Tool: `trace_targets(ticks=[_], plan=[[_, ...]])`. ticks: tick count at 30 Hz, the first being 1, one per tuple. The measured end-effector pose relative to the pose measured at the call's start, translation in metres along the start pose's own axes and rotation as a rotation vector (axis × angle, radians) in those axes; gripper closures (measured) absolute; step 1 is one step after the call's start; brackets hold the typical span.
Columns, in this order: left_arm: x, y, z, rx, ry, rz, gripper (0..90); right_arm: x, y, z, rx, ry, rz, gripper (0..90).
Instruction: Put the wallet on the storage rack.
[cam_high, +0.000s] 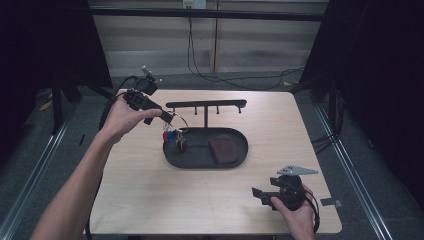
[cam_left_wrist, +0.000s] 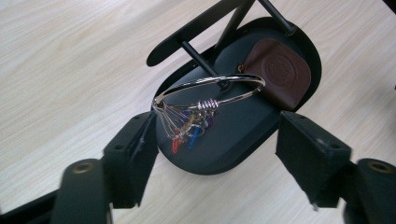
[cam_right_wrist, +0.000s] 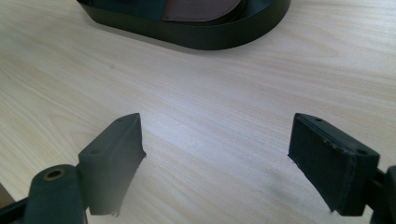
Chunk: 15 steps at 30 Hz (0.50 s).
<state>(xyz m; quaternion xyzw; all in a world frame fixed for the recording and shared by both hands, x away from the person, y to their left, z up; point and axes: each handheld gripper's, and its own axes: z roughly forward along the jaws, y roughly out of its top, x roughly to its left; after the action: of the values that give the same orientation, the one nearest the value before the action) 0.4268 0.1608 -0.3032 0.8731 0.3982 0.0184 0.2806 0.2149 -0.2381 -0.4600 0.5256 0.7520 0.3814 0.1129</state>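
Pale wood table (cam_high: 150, 200); grey floor (cam_high: 30, 165); black curtains (cam_high: 380, 75); cables (cam_high: 225, 77) by wall.

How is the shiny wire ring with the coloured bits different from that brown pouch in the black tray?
The wire ring is thin, silvery and open through its middle; the brown pouch is solid, dark and leathery. The ring carries red and blue dangling pieces; the pouch is plain apart from a round embossed mark. The ring sits toward one end of the black tray, the pouch at the other. Both are over the tray.
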Motion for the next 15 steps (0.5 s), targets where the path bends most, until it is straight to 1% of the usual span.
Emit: trace_targets(ticks=[1,2,5,7,10,12,13,15], plan=[[0.002,-0.002,0.0,-0.003,-0.007,0.004,26.2,0.0,0.0,0.0,0.003,-0.001,0.002,17.5],[0.002,-0.004,0.0,-0.012,-0.009,-0.015,25.9,0.0,0.0,0.0,0.003,-0.001,0.002,17.5],[0.004,-0.01,0.0,-0.039,-0.007,-0.018,23.6,0.0,0.0,0.0,-0.001,0.0,0.0,17.5],[0.004,-0.013,-0.001,-0.057,-0.012,-0.014,22.1,-0.001,-0.001,0.0,-0.001,-0.001,0.005,17.5],[0.002,-0.02,0.0,-0.075,-0.026,0.011,16.1,-0.003,-0.001,0.0,-0.004,-0.002,0.011,17.5],[0.0,-0.025,0.0,-0.097,-0.016,0.011,17.9,-0.003,-0.001,0.0,-0.002,-0.001,0.015,17.5],[-0.001,-0.028,-0.001,-0.11,-0.017,0.012,17.8,-0.003,-0.001,-0.001,-0.003,-0.003,0.016,17.5],[-0.003,-0.034,-0.001,-0.125,-0.035,0.016,17.4,-0.003,-0.001,-0.002,-0.006,-0.004,0.01,17.5]])
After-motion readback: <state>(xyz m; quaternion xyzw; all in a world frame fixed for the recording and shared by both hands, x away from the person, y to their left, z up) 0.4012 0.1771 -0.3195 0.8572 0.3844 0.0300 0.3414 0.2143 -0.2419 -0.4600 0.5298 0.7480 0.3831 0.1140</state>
